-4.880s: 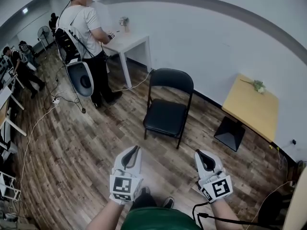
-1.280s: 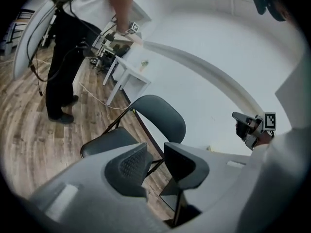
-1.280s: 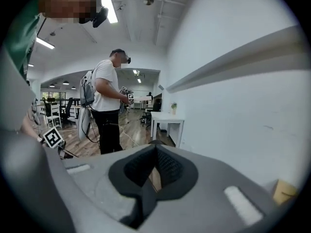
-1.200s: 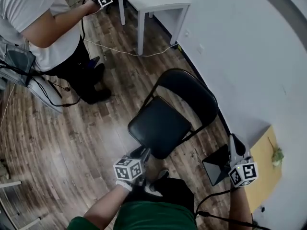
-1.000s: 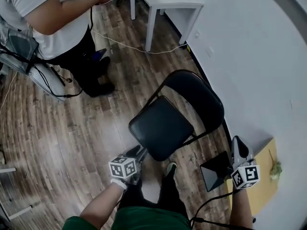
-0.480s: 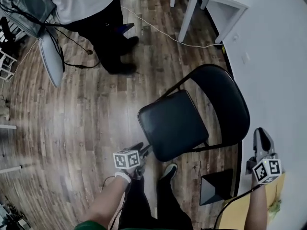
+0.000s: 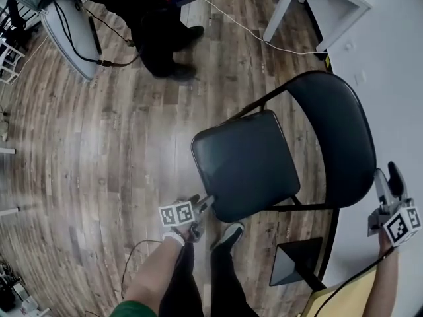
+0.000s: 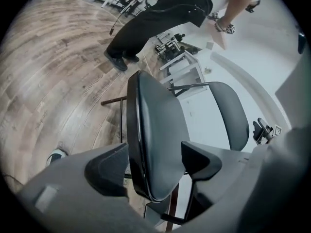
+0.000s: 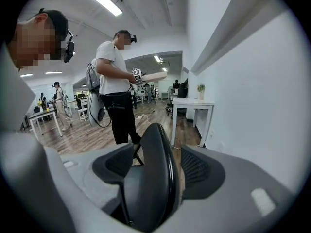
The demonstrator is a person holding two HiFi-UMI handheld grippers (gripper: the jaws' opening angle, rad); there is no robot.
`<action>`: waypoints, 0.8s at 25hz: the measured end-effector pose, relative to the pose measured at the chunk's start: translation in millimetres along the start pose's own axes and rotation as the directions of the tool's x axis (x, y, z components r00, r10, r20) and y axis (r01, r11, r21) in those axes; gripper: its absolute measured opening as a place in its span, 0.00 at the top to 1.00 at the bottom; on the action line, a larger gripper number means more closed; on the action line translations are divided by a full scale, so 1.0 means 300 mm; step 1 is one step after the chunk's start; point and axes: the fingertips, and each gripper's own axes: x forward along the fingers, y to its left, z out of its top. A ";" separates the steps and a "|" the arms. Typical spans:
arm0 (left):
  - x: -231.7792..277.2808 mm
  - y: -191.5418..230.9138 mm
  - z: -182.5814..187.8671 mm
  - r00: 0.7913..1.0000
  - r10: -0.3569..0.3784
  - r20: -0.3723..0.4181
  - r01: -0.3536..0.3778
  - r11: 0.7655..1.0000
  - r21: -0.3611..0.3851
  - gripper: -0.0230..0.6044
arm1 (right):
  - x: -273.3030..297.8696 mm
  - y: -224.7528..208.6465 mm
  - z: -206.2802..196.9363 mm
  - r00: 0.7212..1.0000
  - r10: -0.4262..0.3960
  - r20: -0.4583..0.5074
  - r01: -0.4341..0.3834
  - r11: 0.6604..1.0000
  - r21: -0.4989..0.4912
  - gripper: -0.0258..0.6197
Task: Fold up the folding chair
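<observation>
Folding chair is seen unfolded on the wood floor, seat flat, backrest close to the white wall. Left claw is set at the seat's front edge: jaws apart, just been opening, with the seat edge between them, not clamped. Right claw is placed at the backrest's upper rim: jaws likewise apart and just been opening, rim between them, a gap visible on one side. Another person's legs are seen on the floor well beyond the chair, near a white table.
</observation>
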 end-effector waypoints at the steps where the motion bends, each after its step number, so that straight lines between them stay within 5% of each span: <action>1: 0.022 0.018 -0.008 1.000 -0.005 -0.005 0.005 1.000 -0.010 0.39 | 0.017 -0.002 -0.014 1.000 0.003 -0.015 -0.003 1.000 -0.019 0.49; 7: 0.160 0.072 -0.055 0.998 -0.059 -0.024 0.058 0.997 -0.058 0.31 | 0.085 -0.052 -0.134 0.996 -0.017 -0.089 0.018 1.000 0.016 0.42; 12: 0.256 0.064 -0.082 0.988 -0.145 -0.050 0.140 0.985 -0.096 0.30 | 0.154 -0.049 -0.175 0.991 0.063 -0.115 -0.047 0.990 0.136 0.42; 16: 0.302 0.050 -0.088 0.987 -0.147 -0.060 0.141 0.985 -0.095 0.31 | 0.198 -0.043 -0.199 0.974 0.092 -0.208 -0.070 0.992 0.108 0.42; 18: 0.305 0.049 -0.086 0.989 -0.140 -0.054 0.135 0.986 -0.097 0.31 | 0.207 -0.049 -0.209 0.965 0.080 -0.249 -0.067 0.996 0.064 0.44; 20: 0.303 0.050 -0.086 0.989 -0.135 -0.054 0.129 0.986 -0.106 0.31 | 0.206 -0.078 -0.213 0.964 0.071 -0.255 -0.051 0.995 0.083 0.58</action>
